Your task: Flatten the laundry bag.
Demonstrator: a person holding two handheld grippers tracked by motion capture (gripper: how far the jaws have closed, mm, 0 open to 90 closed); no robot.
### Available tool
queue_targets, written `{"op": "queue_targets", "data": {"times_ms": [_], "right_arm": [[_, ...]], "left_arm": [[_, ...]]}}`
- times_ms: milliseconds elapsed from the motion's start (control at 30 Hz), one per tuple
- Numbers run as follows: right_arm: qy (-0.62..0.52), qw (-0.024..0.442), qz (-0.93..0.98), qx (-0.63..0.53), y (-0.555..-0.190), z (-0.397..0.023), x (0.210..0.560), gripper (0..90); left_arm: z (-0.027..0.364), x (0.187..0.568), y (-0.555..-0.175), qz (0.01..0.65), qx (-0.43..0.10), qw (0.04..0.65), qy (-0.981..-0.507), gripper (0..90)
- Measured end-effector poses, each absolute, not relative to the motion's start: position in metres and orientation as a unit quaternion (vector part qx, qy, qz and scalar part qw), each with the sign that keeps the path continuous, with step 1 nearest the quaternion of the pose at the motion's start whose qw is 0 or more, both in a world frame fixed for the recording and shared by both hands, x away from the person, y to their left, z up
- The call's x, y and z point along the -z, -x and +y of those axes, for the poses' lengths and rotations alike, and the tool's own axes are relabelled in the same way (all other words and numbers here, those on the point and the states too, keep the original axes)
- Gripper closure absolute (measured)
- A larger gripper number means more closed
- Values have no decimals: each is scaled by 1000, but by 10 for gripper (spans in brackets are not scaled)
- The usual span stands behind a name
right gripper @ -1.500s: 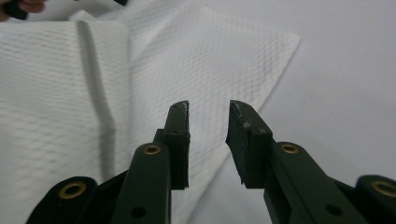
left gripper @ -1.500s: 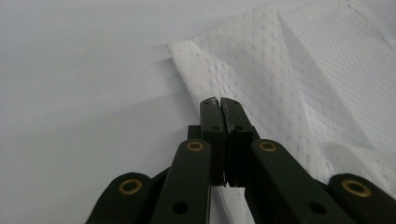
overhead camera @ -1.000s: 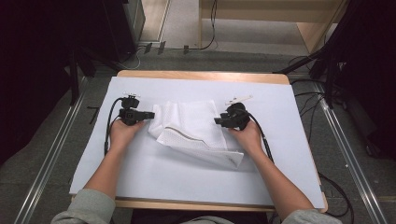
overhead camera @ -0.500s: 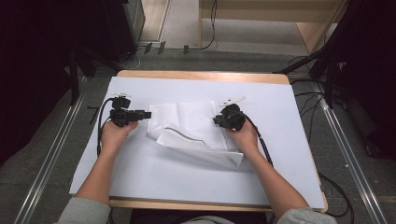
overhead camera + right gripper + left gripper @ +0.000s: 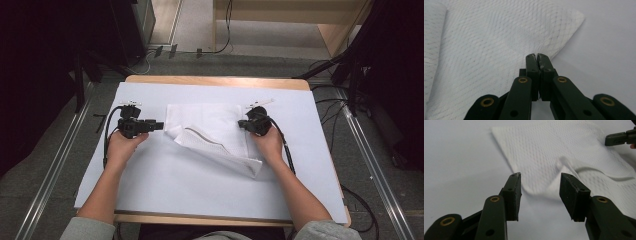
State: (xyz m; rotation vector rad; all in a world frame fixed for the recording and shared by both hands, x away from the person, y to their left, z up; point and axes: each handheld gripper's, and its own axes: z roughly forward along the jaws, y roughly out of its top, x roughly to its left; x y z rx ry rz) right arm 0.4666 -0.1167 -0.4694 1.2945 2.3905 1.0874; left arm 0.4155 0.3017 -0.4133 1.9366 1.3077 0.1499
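Right gripper (image 5: 537,58) just closed, pinching white cloth (image 5: 212,132) edge; left gripper (image 5: 540,185) jaws just opened – cloth corner ahead, untouched.

The wooden surface (image 5: 215,81) wears a pale sheet (image 5: 200,190) and stands on a grey floor (image 5: 45,190), with metal rails (image 5: 55,170) running along both sides. Black cables (image 5: 220,30) trail over the floor beyond it, beneath light wooden furniture (image 5: 345,37), and the left side sits in deep shadow.

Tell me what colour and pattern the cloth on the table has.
The cloth is white with a fine dimpled, waffle-like weave, which shows best in the left gripper view.
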Motion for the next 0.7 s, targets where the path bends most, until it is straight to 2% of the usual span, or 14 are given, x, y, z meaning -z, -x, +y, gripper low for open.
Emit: {"op": "queue_targets", "data": {"times_ms": [267,700], "right_arm": [[-472,114,788,-377,-472,-145,467,900],[-473,117,793,-366,-471,-137,473,895]], "left_arm": [[284,408,-411,486,-50,396,-777,515],[247,408,-418,448,-25,387,-806,472]]}}
